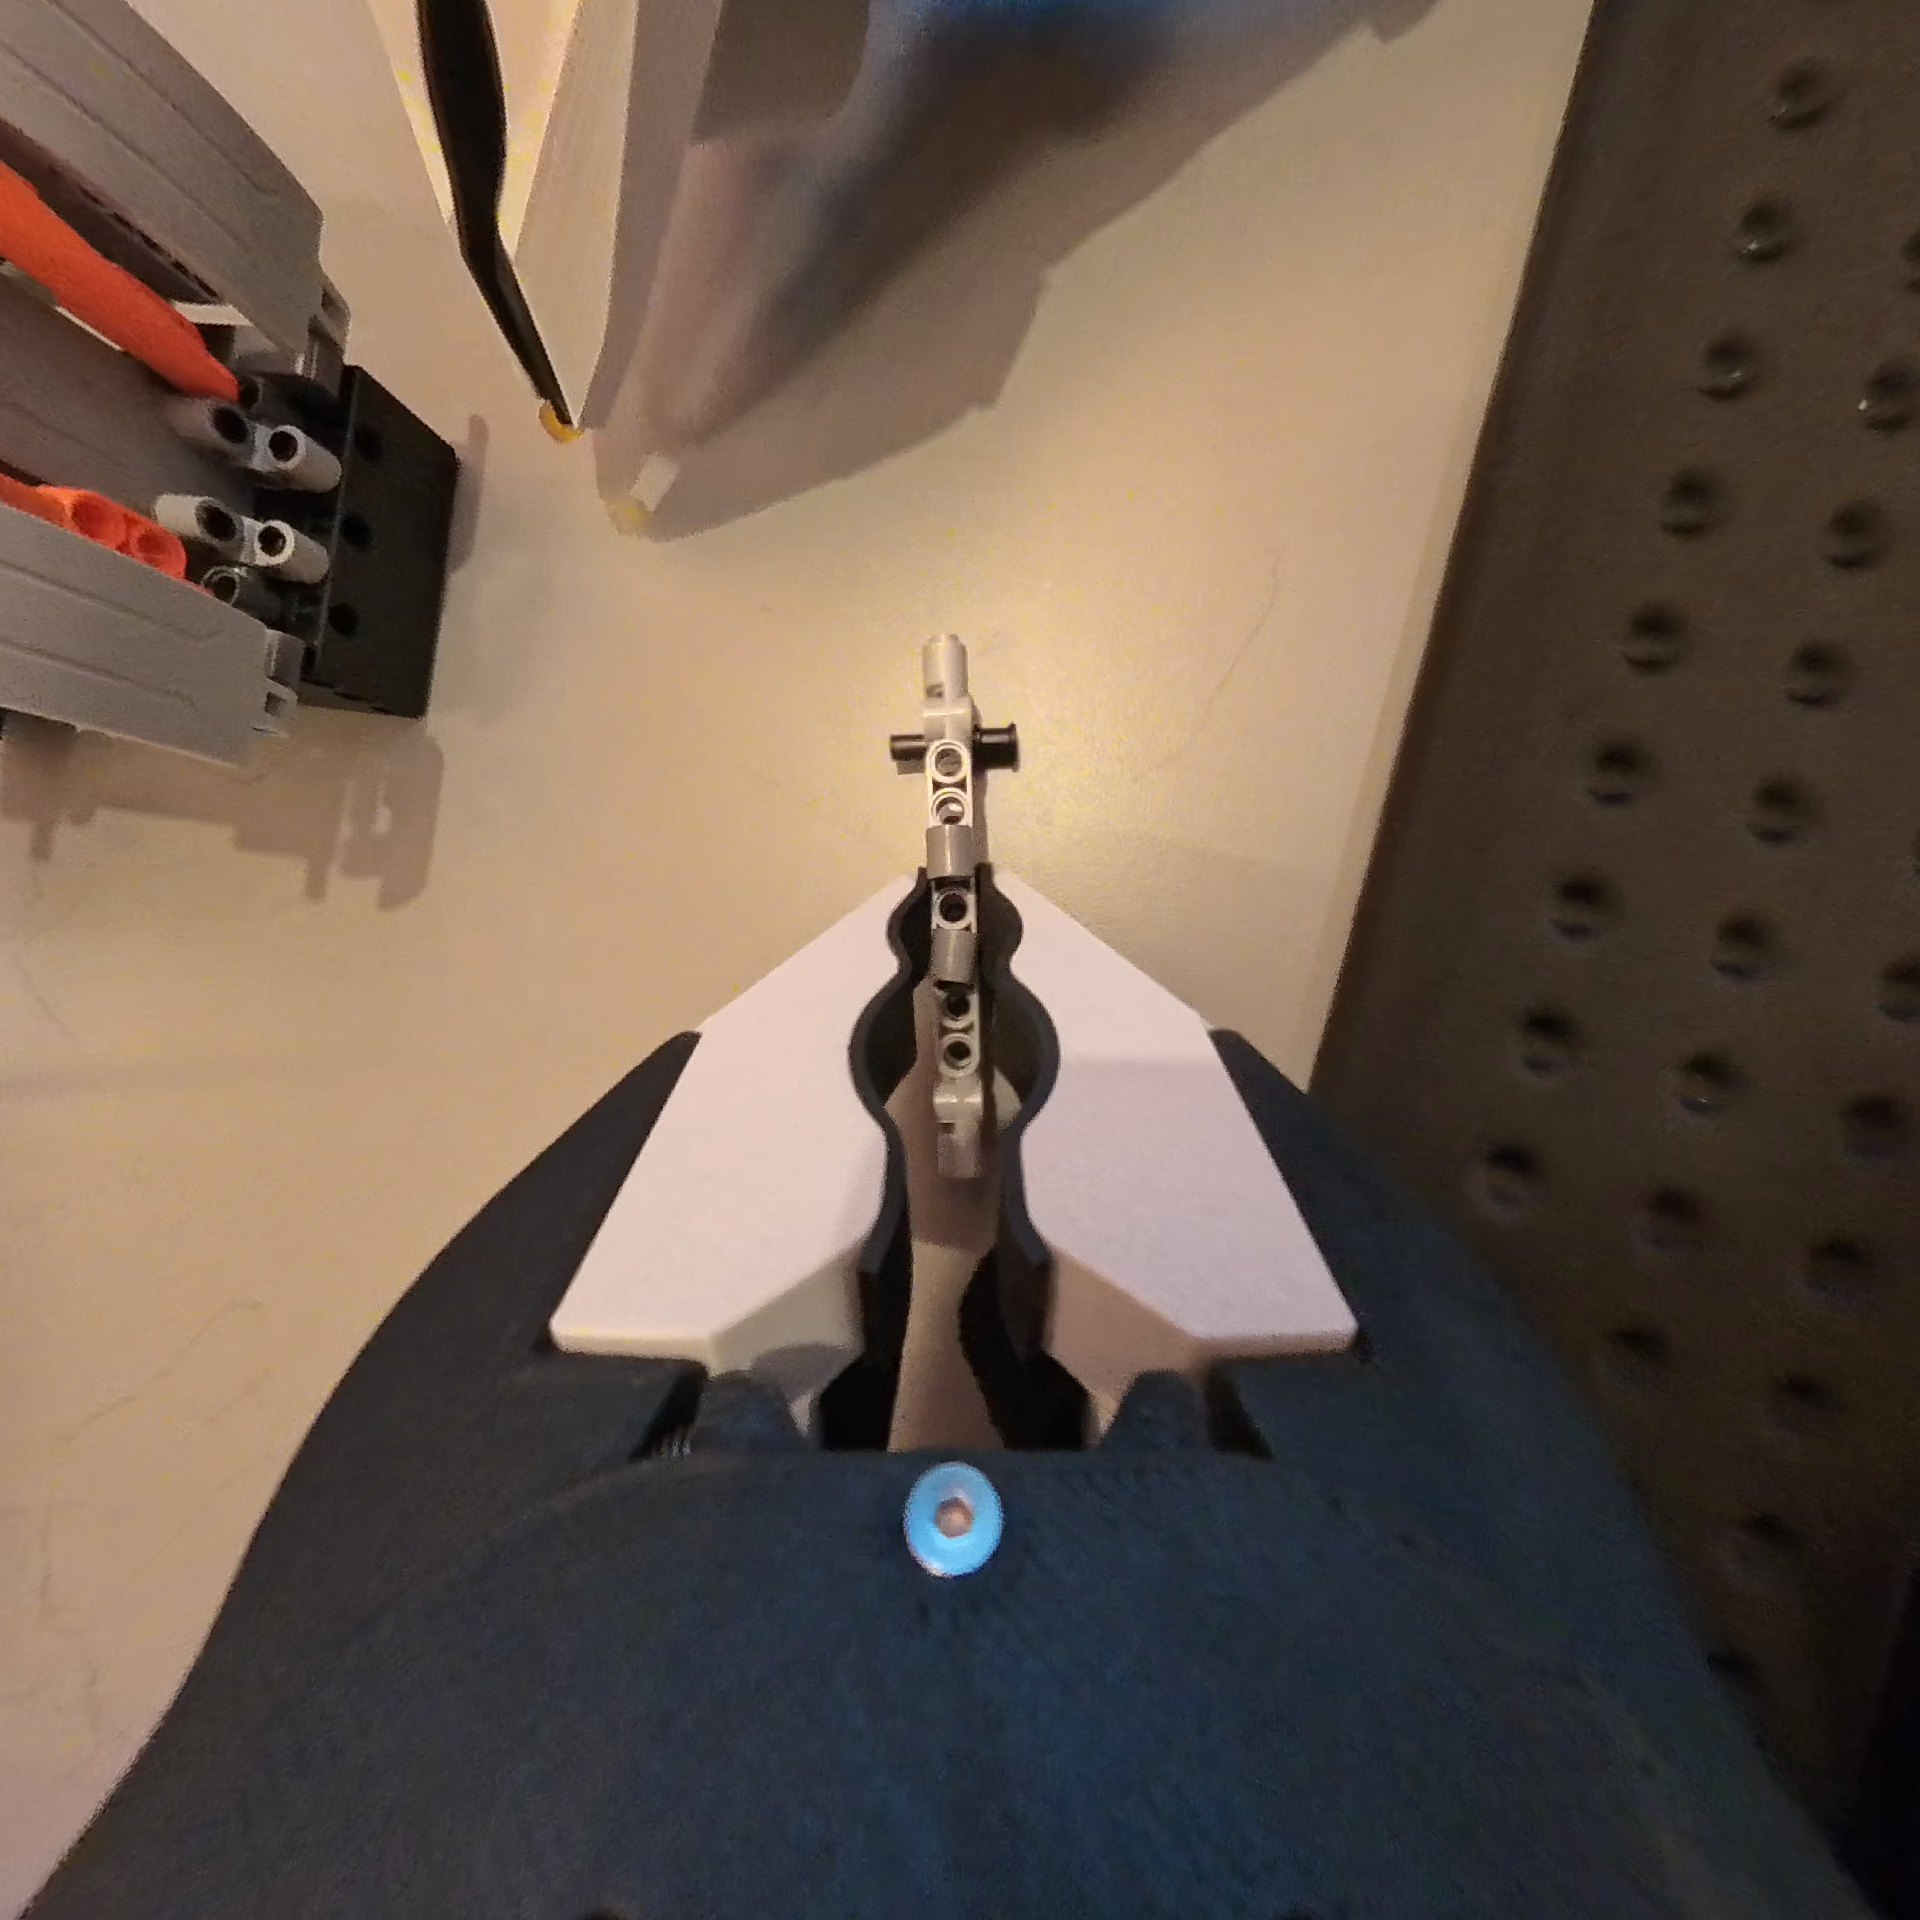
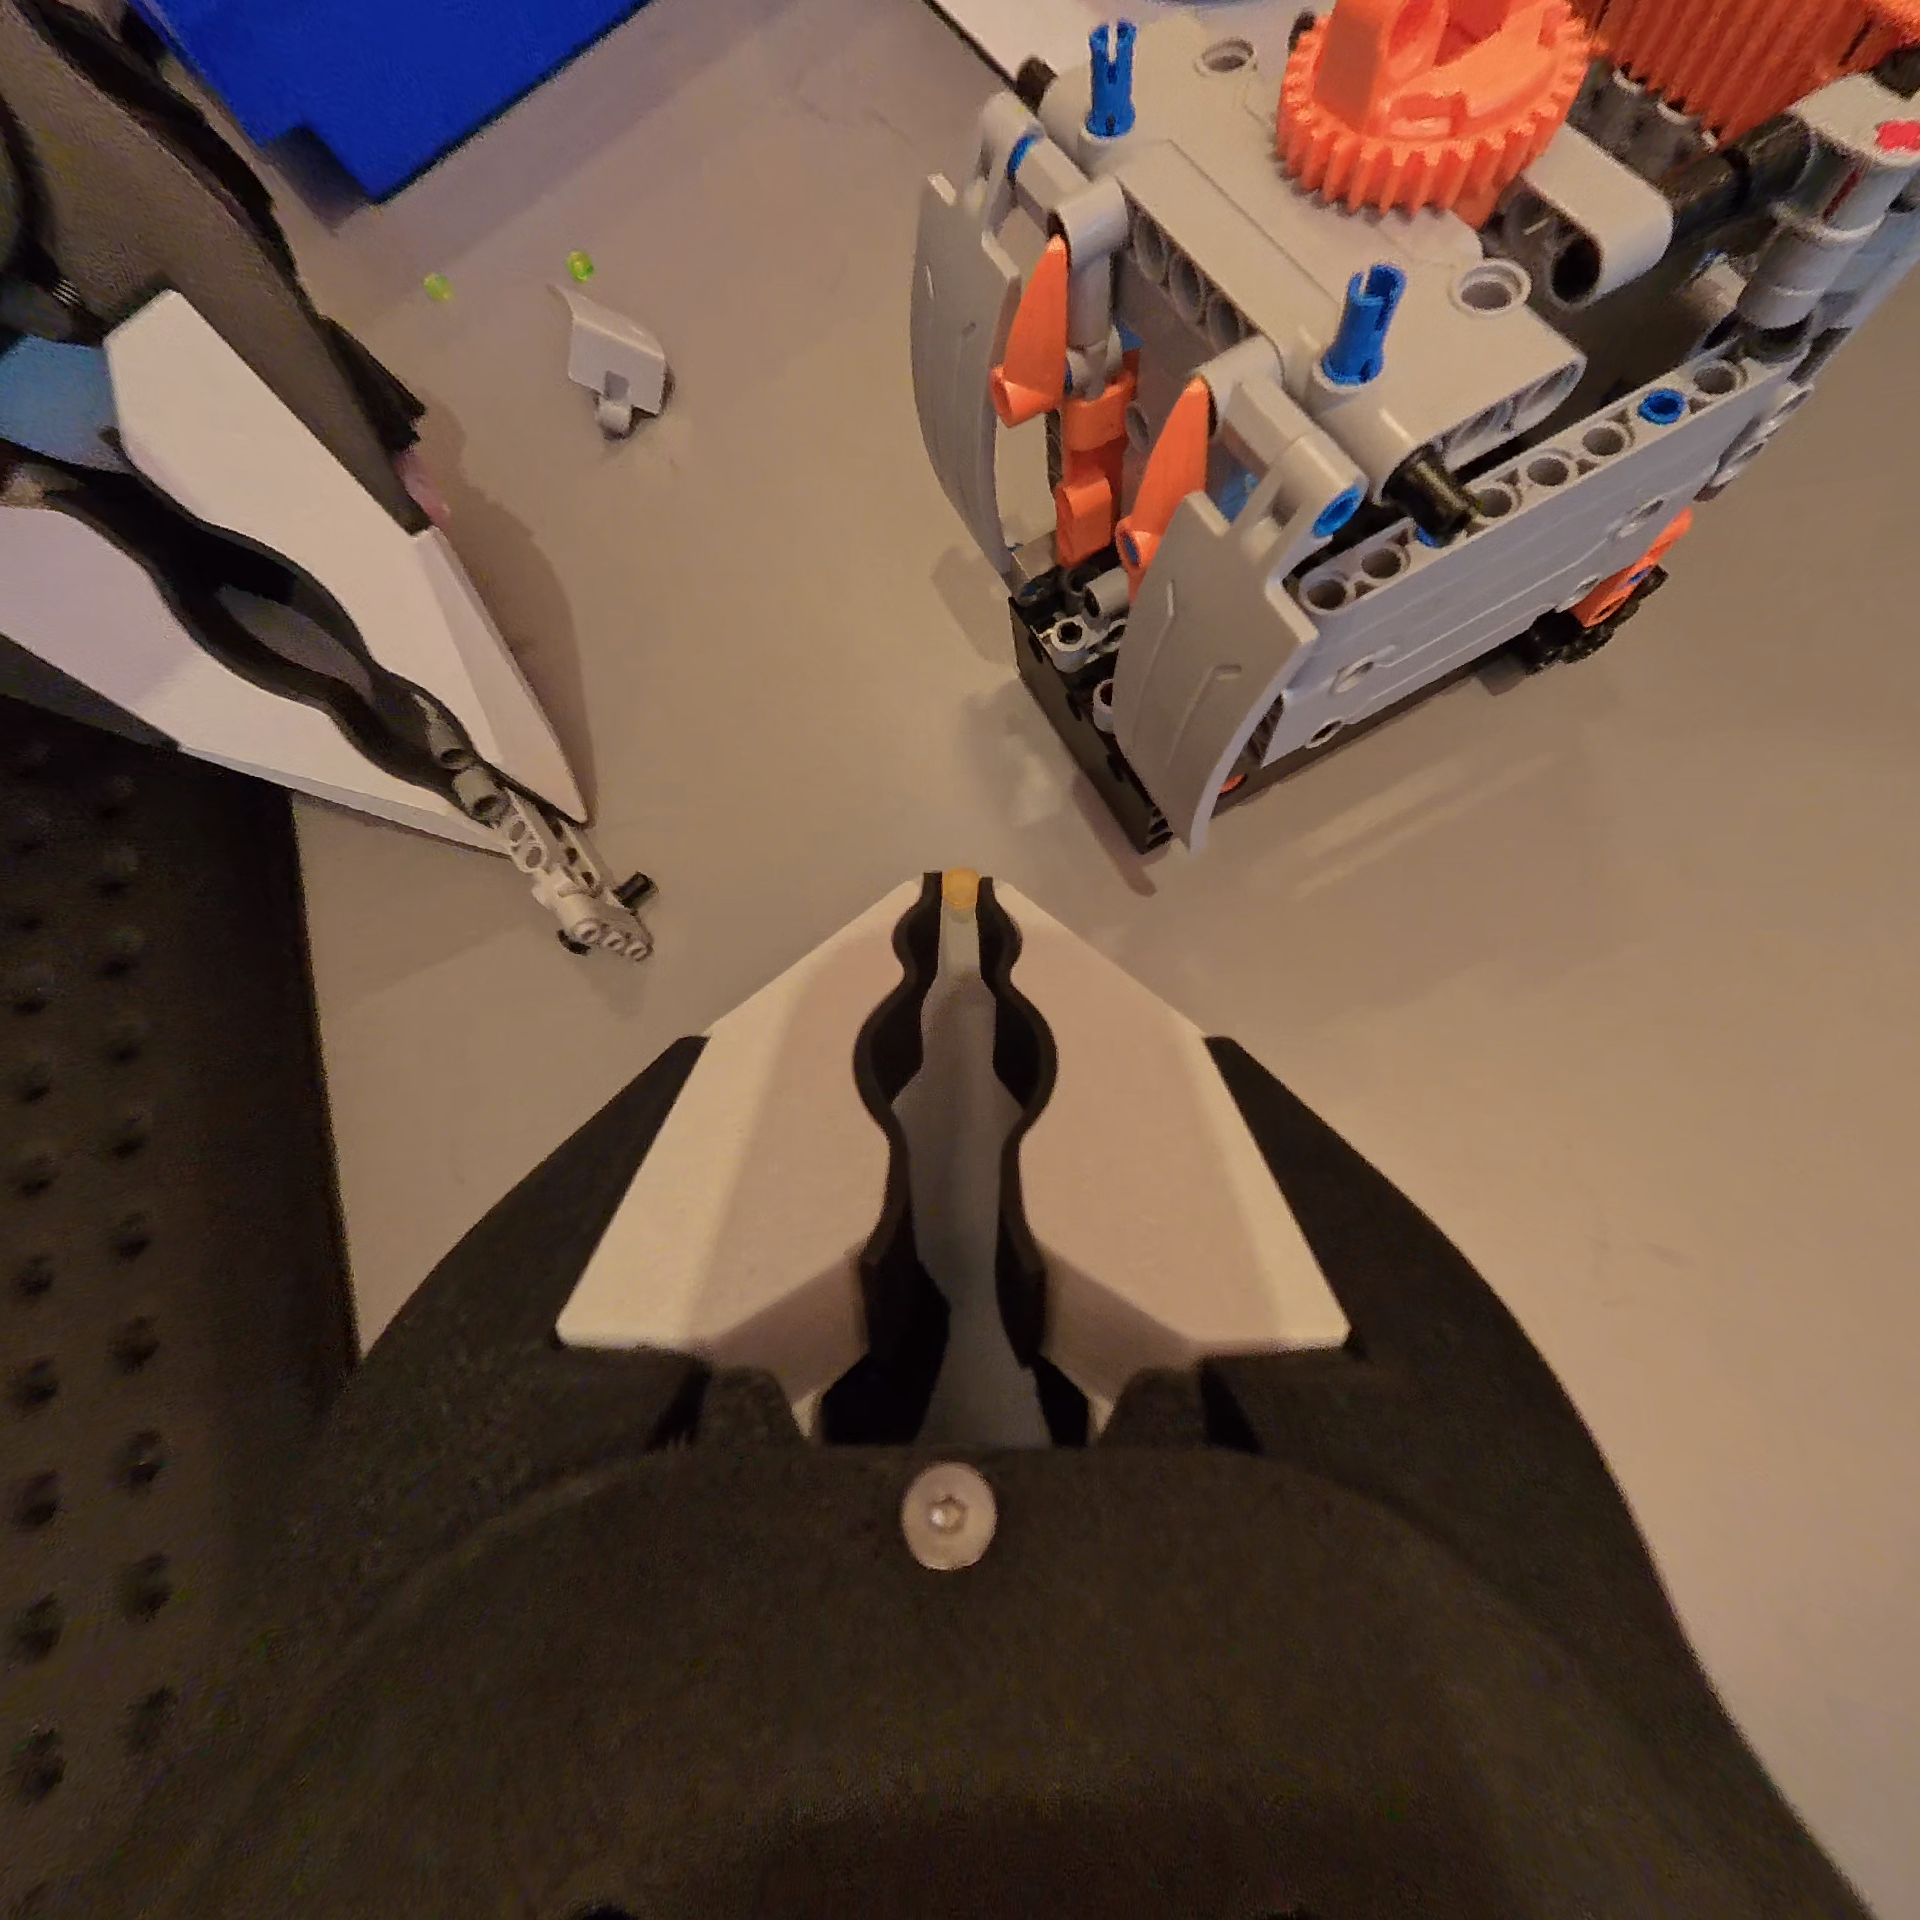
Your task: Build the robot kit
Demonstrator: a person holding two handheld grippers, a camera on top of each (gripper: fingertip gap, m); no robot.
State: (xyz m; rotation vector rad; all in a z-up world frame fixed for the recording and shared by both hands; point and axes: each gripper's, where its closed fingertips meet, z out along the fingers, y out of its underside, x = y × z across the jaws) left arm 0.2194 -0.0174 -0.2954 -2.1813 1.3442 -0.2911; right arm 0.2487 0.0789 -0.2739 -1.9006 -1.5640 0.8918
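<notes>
A: Left gripper [image 1: 954,904] — what's it got?

B: Jaws clamped tight on a thin grey plastic holed beam with a black cross-pin [image 1: 951,790], sticking out over the smooth pale table [image 1: 623,935].

A: Right gripper [image 2: 958,894]?

B: Nearly closed, pinching one tiny round yellow bead [image 2: 958,886]. Chunky grey-and-orange brick model [image 2: 1299,468] nearby, two blue pins on top.

No writing, label, brand mark, number or sign can be read in either view.
</notes>
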